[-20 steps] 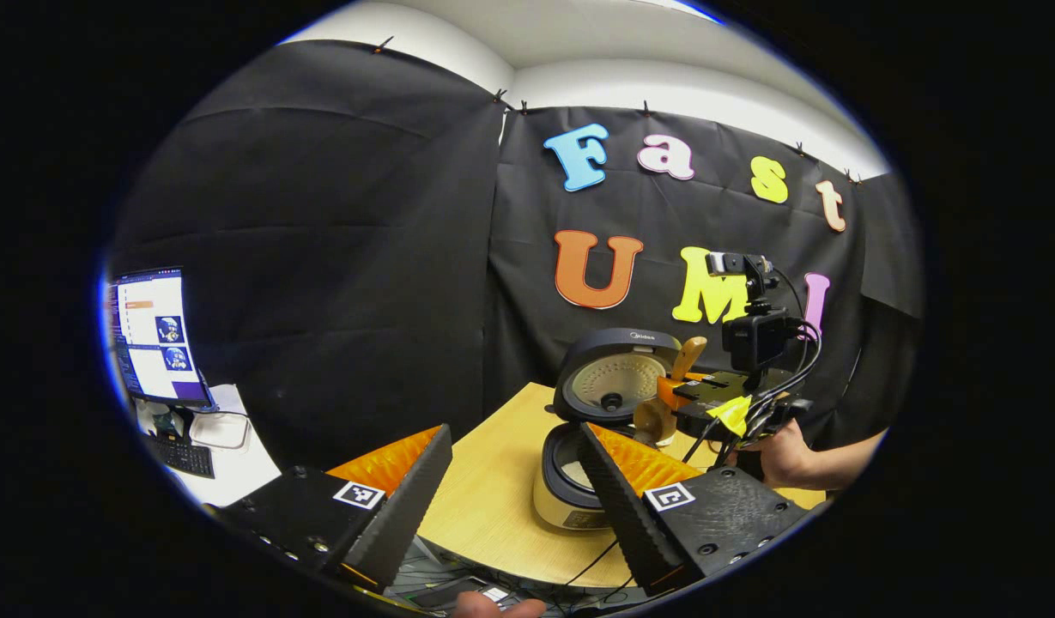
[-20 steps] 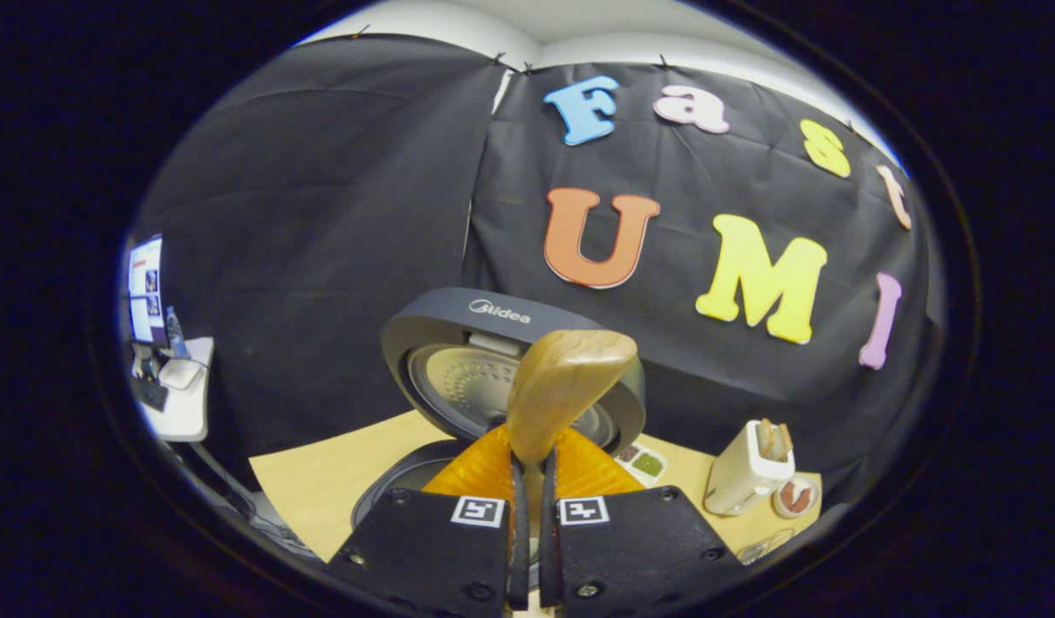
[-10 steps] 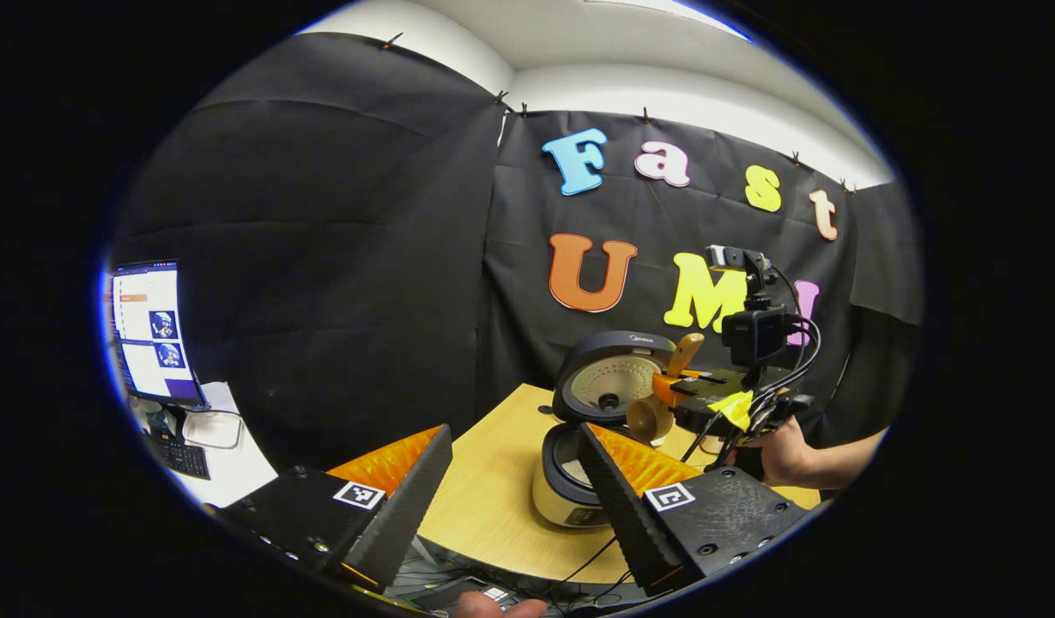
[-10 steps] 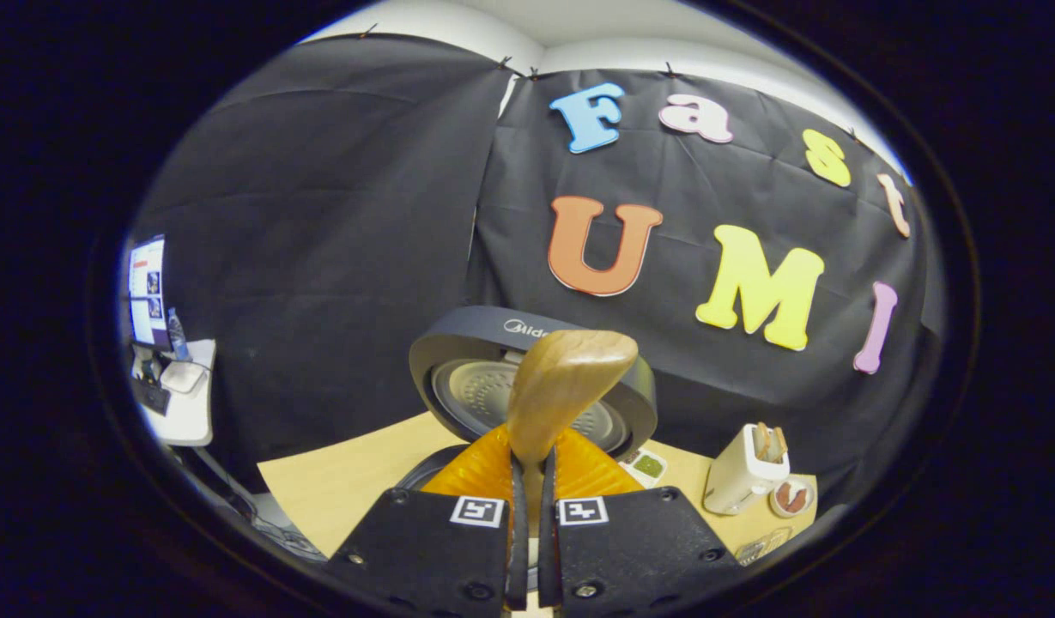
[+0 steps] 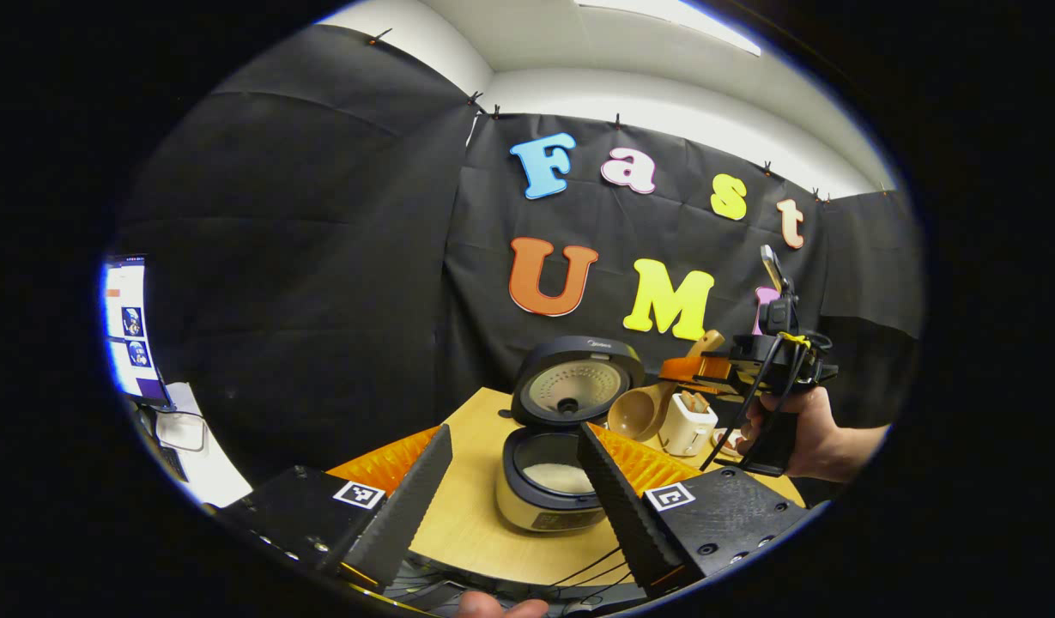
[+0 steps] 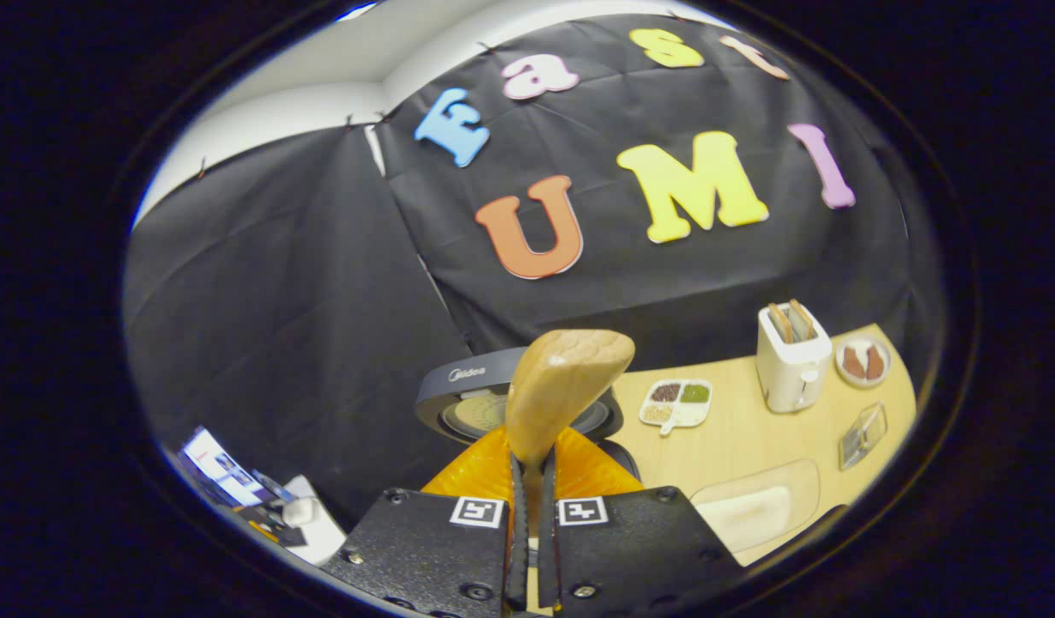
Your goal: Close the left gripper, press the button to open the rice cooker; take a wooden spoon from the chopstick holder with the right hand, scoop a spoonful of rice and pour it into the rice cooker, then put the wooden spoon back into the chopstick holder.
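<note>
Wooden spoon [image 6: 561, 382], pale brown with a rounded handle end, stood clamped between both fingers of your right gripper [image 6: 528, 481] in the right gripper view, the handle rising toward twelve o'clock. In the left gripper view the same right gripper [image 5: 707, 371] sat at about three o'clock, held by your hand [image 5: 806, 433], with the spoon's bowl [image 5: 634, 414] hanging just right of the raised lid.

Your left gripper [image 5: 514, 468] had its fingers spread wide apart, holding nothing. Between them, toward six o'clock, stood the cream-bodied rice cooker with a dark round lid [image 5: 548, 481]; the lid was up and white rice lay in the inner pot.

On the light wooden table [image 6: 742, 429] in the right gripper view you had, toward three o'clock, a white toaster with two slices in its slots [image 6: 791, 360], a small round dish [image 6: 862, 360] just beside it, a white divided tray of coloured grains [image 6: 677, 402] near the cooker's lid, and a clear container [image 6: 862, 433] near the table's edge. At five o'clock lay a shallow cream tray [image 6: 754, 506]. A lit monitor [image 5: 125, 326] stood at nine o'clock in the left gripper view.
</note>
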The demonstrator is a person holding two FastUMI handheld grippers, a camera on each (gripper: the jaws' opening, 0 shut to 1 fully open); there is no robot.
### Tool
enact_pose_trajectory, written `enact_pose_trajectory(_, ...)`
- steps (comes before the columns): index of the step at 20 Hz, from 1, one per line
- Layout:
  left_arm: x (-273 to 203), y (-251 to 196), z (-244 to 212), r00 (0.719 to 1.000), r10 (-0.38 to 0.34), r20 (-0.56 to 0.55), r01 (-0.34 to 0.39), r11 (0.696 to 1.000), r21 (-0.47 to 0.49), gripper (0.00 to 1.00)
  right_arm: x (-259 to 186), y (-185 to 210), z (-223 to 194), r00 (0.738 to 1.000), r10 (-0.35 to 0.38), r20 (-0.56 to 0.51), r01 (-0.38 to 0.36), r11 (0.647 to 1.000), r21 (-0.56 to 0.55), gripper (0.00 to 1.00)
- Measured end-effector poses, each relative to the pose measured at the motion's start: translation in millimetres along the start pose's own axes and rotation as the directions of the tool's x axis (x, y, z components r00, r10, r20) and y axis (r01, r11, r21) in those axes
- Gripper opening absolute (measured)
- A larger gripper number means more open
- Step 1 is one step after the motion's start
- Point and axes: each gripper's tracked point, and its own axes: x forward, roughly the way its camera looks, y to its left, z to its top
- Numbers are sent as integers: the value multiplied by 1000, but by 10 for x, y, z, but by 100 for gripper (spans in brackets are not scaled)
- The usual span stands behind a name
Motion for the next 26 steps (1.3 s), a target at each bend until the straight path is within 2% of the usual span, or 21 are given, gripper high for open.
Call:
enact_pose_trajectory(5, 248, -545, 59, 998, -70, 7, 70, 997, 32, 95, -510, -893, 246, 998, -68, 11, 64, 982, 178, 10)
enact_pose_trajectory(9, 557, -1027, -17, 994, -105, -16, 106, 992, 61, 95, -919, -1820, 435, 984, -174, 40, 160, 957, 242, 10)
enact_pose_trajectory(12, 778, -1420, -74, 991, -131, -31, 133, 989, 72, 95, -1139, -2579, 526, 959, -278, 56, 256, 935, 246, 10)
enact_pose_trajectory(16, 986, -1910, -116, 988, -147, -46, 150, 986, 67, 95, -1352, -3479, 637, 912, -407, 45, 389, 895, 220, 10)
enact_pose_trajectory(19, 1136, -2142, -156, 990, -133, -50, 137, 988, 74, 95, -1326, -4116, 627, 875, -484, 29, 470, 862, 190, 10)
enact_pose_trajectory(20, 1175, -2202, -177, 990, -128, -57, 132, 989, 72, 95, -1281, -4272, 608, 869, -494, 20, 482, 856, 185, 10)
enact_pose_trajectory(22, 1232, -2315, -250, 990, -116, -77, 122, 990, 74, 95, -1153, -4500, 602, 866, -500, 8, 490, 852, 183, 12)
enact_pose_trajectory(26, 1268, -2379, -337, 991, -81, -109, 93, 990, 102, 95, -826, -4831, 586, 863, -505, 5, 500, 855, 134, 10)
